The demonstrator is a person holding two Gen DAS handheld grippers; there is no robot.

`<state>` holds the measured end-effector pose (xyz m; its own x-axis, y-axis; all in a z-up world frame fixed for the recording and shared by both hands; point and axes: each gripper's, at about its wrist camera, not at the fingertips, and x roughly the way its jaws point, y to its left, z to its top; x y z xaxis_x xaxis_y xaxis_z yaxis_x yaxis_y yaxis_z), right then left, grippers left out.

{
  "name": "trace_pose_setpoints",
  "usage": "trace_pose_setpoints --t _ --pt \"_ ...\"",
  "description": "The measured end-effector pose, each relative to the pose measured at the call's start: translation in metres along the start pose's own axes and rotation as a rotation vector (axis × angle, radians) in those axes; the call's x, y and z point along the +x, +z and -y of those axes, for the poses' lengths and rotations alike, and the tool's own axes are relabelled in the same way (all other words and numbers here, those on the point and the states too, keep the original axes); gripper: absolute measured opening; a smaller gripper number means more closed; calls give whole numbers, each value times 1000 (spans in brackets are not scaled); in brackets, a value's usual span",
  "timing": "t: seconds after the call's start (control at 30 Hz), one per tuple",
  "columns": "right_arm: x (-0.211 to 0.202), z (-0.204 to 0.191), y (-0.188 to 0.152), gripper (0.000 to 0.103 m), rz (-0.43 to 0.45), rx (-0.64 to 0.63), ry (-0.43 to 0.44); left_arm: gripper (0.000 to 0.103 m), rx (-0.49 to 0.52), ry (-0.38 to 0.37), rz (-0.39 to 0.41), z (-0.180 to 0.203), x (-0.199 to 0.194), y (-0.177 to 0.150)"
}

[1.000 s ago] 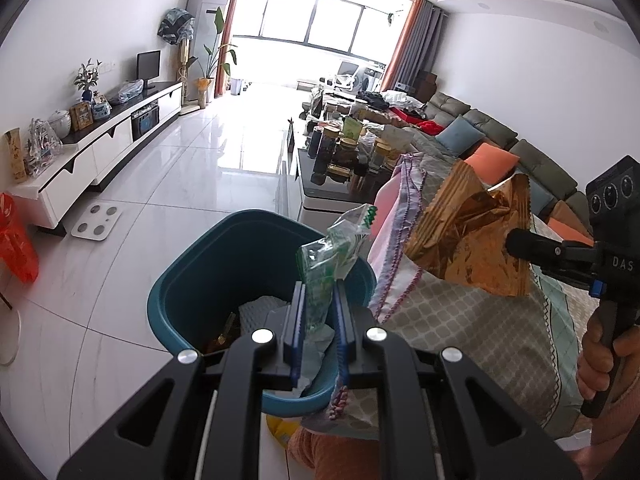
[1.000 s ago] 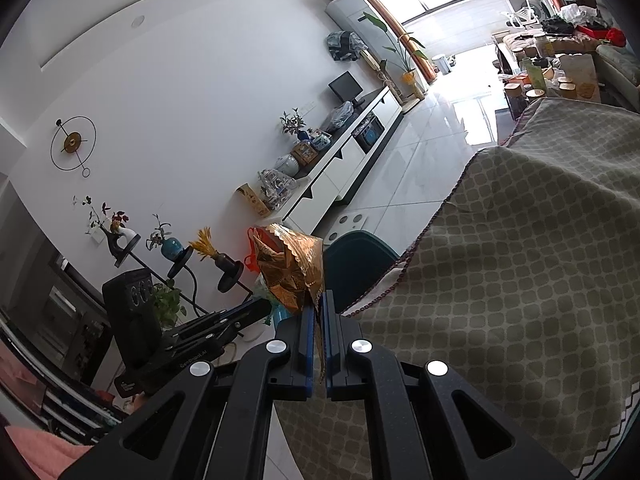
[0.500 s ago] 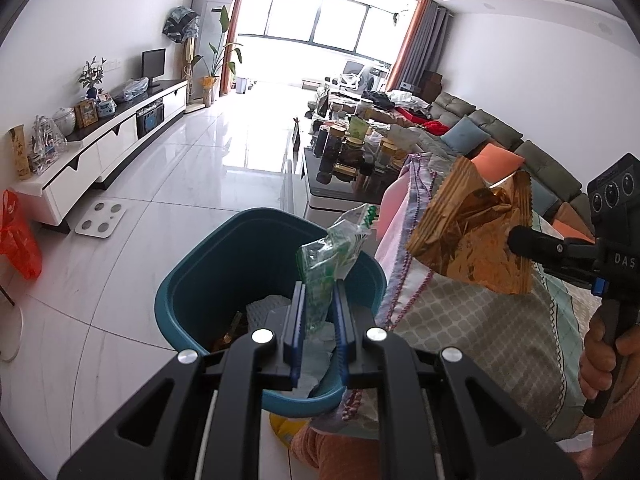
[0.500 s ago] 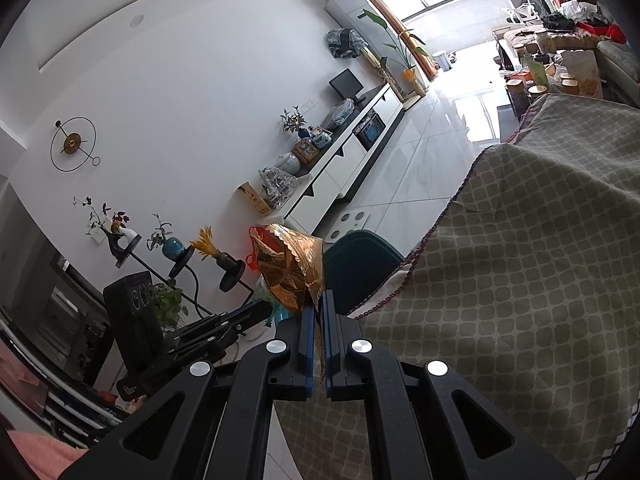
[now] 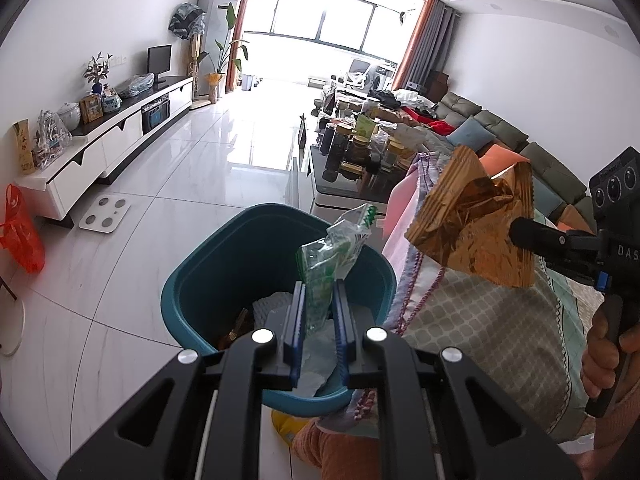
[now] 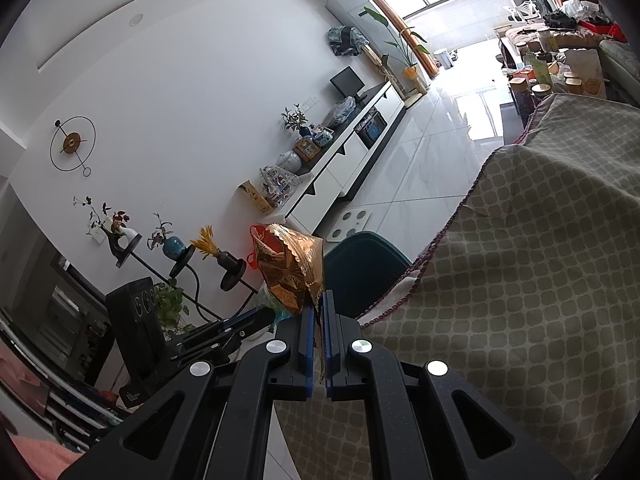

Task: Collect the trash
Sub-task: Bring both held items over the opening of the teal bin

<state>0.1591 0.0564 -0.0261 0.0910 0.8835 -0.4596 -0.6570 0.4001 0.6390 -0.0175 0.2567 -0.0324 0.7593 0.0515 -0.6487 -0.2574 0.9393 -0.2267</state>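
Observation:
A teal trash bin [image 5: 208, 280] stands on the white floor beside a cloth-covered table; it holds crumpled paper and wrappers. My left gripper [image 5: 319, 292] is shut on a clear green-printed plastic wrapper [image 5: 332, 248] and holds it just above the bin's opening. My right gripper [image 6: 319, 308] is shut on a crinkled gold foil wrapper [image 6: 292, 268]; in the left wrist view that gold wrapper [image 5: 476, 228] hangs above the tablecloth, right of the bin. The bin's rim [image 6: 360, 248] shows behind the gold wrapper in the right wrist view.
A checked tablecloth [image 5: 488, 328] with a purple fringe drapes next to the bin. A coffee table crowded with jars [image 5: 352, 152] and a sofa [image 5: 520, 148] lie beyond. A white TV cabinet [image 5: 100, 140], a floor scale [image 5: 105, 214] and an orange bag [image 5: 20, 232] are at left.
The left gripper has risen and pulled back slightly, so the bin sits a little farther ahead. The right gripper with the gold wrapper has barely shifted. Both grips are unchanged.

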Motion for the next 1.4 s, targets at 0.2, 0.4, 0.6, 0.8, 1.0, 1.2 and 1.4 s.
trace_pose_setpoints --t 0.2,0.4,0.6,0.8,1.0,1.2,1.4 --pt "3 -2 0 4 -2 3 2 14 -4 4 -3 0 0 1" --pt "3 -2 0 4 -2 2 0 14 -6 7 -5 0 -1 -1" --pt "4 -2 1 4 -5 5 1 14 -10 11 -7 1 0 -1" --pt "5 -2 1 4 -6 6 0 14 -17 18 -15 1 2 -1" --pt "9 -4 0 4 -11 6 -1 15 -31 29 -30 1 8 1" --pt "23 -6 -2 4 -21 8 -20 16 -43 41 -45 0 15 1" --pt "37 -7 -3 6 -37 16 -55 16 -60 43 -58 -3 21 2"
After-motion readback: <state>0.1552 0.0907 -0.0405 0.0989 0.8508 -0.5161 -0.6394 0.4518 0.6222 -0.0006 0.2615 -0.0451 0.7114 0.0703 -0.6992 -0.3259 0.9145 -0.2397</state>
